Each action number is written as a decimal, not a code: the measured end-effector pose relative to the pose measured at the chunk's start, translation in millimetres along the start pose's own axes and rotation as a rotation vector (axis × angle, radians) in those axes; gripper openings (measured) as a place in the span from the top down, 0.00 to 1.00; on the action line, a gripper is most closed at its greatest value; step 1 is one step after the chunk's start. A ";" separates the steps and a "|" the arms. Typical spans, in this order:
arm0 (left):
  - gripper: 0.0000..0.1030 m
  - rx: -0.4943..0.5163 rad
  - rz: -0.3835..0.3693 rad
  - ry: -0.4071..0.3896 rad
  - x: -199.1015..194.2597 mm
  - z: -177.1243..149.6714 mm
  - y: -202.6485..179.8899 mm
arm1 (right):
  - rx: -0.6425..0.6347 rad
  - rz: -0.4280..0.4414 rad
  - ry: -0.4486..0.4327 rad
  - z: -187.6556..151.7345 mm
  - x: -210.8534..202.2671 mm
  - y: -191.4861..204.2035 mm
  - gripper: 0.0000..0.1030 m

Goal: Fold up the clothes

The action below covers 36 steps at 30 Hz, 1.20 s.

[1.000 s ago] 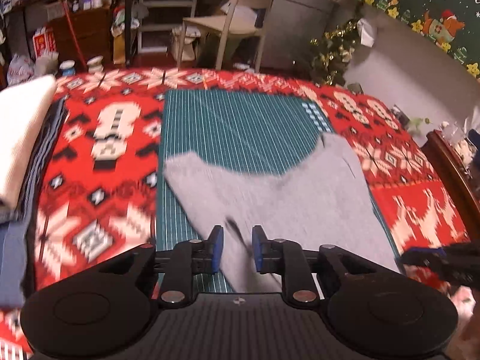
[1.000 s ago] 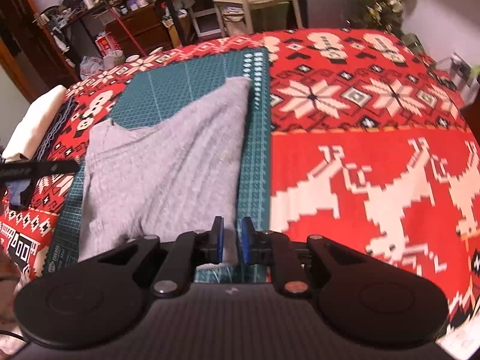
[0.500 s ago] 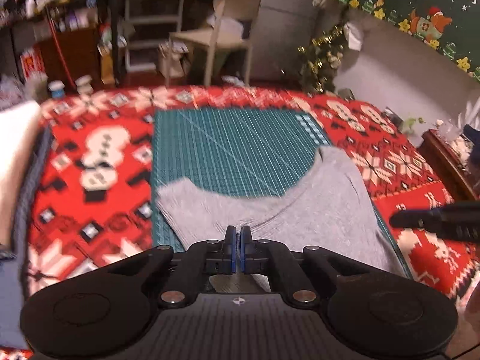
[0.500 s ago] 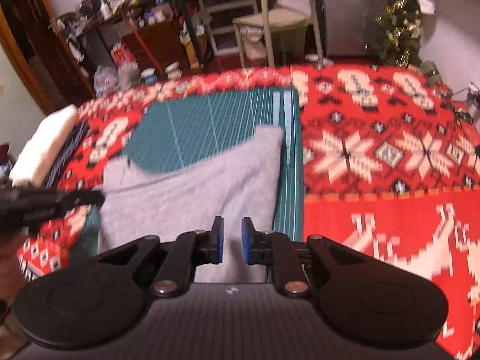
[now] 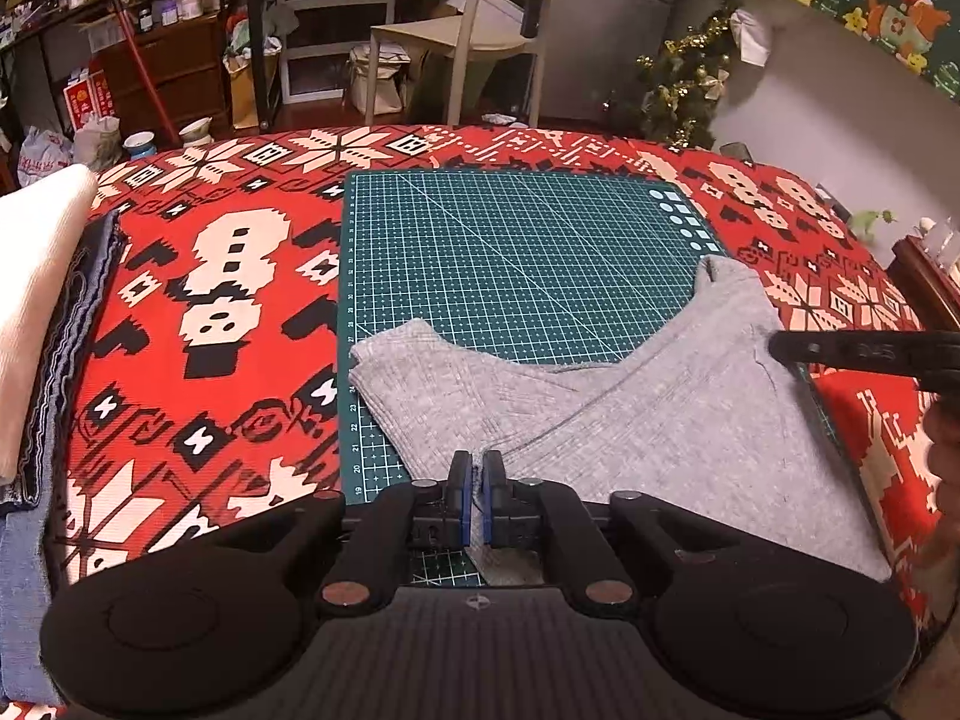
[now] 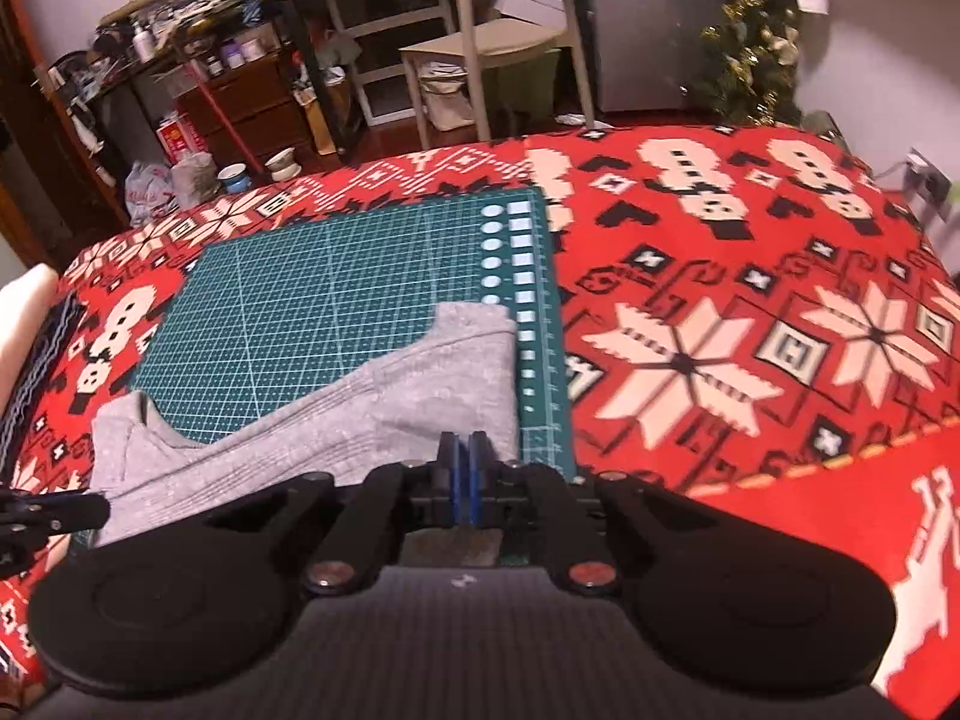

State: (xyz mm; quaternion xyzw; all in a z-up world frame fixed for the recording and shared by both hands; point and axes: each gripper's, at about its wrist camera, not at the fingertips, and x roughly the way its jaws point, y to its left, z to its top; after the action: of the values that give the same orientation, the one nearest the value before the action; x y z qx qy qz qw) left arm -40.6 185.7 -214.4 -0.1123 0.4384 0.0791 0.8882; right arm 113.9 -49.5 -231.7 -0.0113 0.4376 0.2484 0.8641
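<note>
Progress was judged early to middling. At nine o'clock in the left wrist view, a folded pile [image 5: 36,312] of white and blue-denim pieces lay at the edge of the desk [image 5: 198,396], which suggested that some items were already finished. A red patterned cover [image 5: 840,300] was spread over the desk, and a green cutting mat [image 5: 510,252] lay at its centre. The grey garment [image 5: 660,414] lay on the near half of the mat, from about six to three o'clock. Its far edge formed two raised corners with a dip between them, so it appeared doubled over once at most and was not yet a tidy packet. Further folds and a transfer to the pile were judged to remain. What kind of garment it was could not be determined. The left tongs [image 5: 474,492], at six o'clock in their own view, showed only a narrow slit between the blue pads. Grey cloth from the near left edge was pinched in that slit, and the jaws were just starting to open. The right tongs [image 6: 462,468], at six o'clock in the right wrist view, had their pads all but together on the garment's near right edge, just beside the mat's right border. Both tongs therefore had hold of the near edge, one at each side.
</note>
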 end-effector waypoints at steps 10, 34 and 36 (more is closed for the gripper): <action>0.69 -0.171 -0.109 0.124 -25.3 -24.0 24.1 | 0.085 0.107 0.125 -47.5 -58.1 -21.2 0.87; 0.96 -0.111 -0.130 0.199 -43.2 -63.1 1.6 | 0.142 0.133 0.252 -110.9 -96.8 -4.6 0.90; 0.95 -0.128 -0.138 0.209 -45.1 -66.5 5.6 | 0.119 0.125 0.252 -114.5 -101.9 -0.6 0.86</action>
State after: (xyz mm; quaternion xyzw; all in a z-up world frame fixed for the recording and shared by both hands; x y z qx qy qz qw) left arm -119.7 171.4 -218.4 -0.2061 0.5139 0.0336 0.8320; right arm -22.1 -119.8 -224.8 0.0363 0.5565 0.2721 0.7842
